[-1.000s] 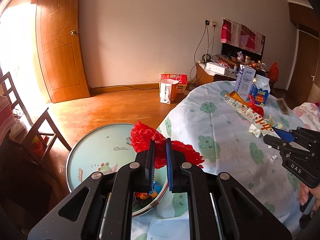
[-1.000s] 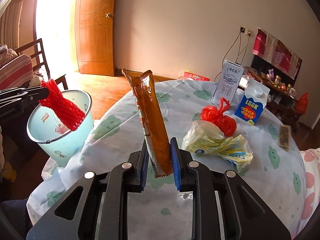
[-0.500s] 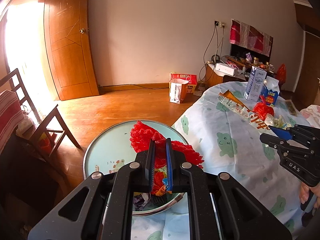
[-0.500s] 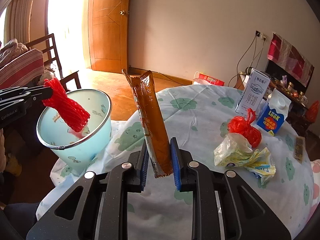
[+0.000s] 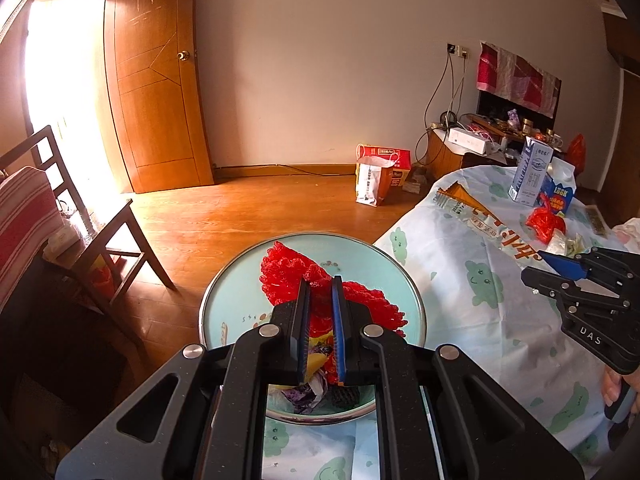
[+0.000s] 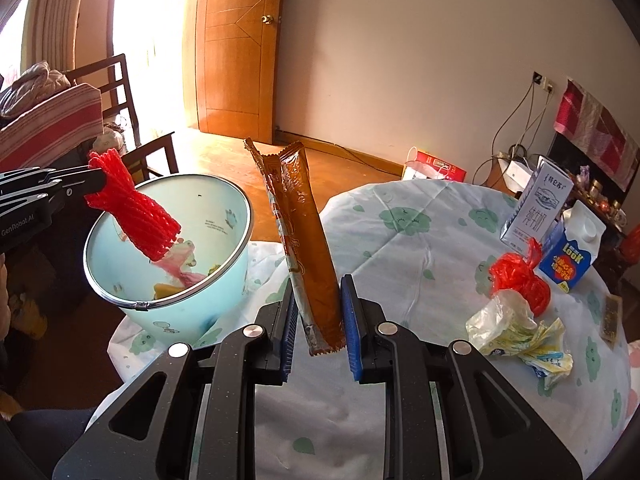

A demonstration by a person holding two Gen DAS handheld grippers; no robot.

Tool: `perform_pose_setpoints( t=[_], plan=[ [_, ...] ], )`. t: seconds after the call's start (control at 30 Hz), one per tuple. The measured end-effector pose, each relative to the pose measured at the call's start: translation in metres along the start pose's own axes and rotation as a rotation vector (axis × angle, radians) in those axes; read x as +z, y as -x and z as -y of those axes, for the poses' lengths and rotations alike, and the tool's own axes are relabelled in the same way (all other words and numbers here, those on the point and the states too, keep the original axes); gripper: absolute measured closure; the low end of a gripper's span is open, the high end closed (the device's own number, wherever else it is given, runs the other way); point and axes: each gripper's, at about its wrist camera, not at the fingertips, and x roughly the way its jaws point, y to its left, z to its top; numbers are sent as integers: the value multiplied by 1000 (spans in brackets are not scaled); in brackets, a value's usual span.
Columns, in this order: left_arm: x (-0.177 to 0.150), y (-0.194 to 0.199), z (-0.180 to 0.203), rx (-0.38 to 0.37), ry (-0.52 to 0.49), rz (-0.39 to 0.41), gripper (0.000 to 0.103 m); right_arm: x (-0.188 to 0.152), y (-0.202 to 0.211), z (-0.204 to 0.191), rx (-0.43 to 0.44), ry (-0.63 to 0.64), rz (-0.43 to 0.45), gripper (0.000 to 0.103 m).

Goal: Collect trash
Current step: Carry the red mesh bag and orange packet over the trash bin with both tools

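Note:
My left gripper [image 5: 320,280] is shut on a red foam net [image 5: 286,270] and holds it over the open mouth of a light-blue bin [image 5: 224,292] with trash at its bottom. In the right wrist view the net [image 6: 136,212] hangs slanted from the left gripper [image 6: 94,178] into the bin [image 6: 224,268]. My right gripper [image 6: 318,284] is shut on a long brown snack wrapper [image 6: 296,220], held upright above the table edge, just right of the bin. On the tablecloth [image 6: 420,240] lie a red plastic bag [image 6: 516,276] and a crumpled yellowish wrapper [image 6: 520,332].
A white milk carton [image 6: 536,208] and a blue carton [image 6: 572,252] stand at the table's far side. A wooden chair [image 5: 112,240] stands left of the bin. Paper bags [image 5: 376,176] sit on the wooden floor by the wall.
Both grippers have moved left toward the bin with their loads. The red net now hangs over the bin's mouth, and the brown wrapper has come closer to its rim.

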Motion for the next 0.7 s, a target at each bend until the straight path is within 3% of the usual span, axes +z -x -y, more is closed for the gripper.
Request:
perform_pose_setpoints(
  t=[0.7],
  plan=[
    [-3, 3, -33, 42, 43, -2, 94, 14, -14, -32, 37, 69, -10, 81]
  ],
)
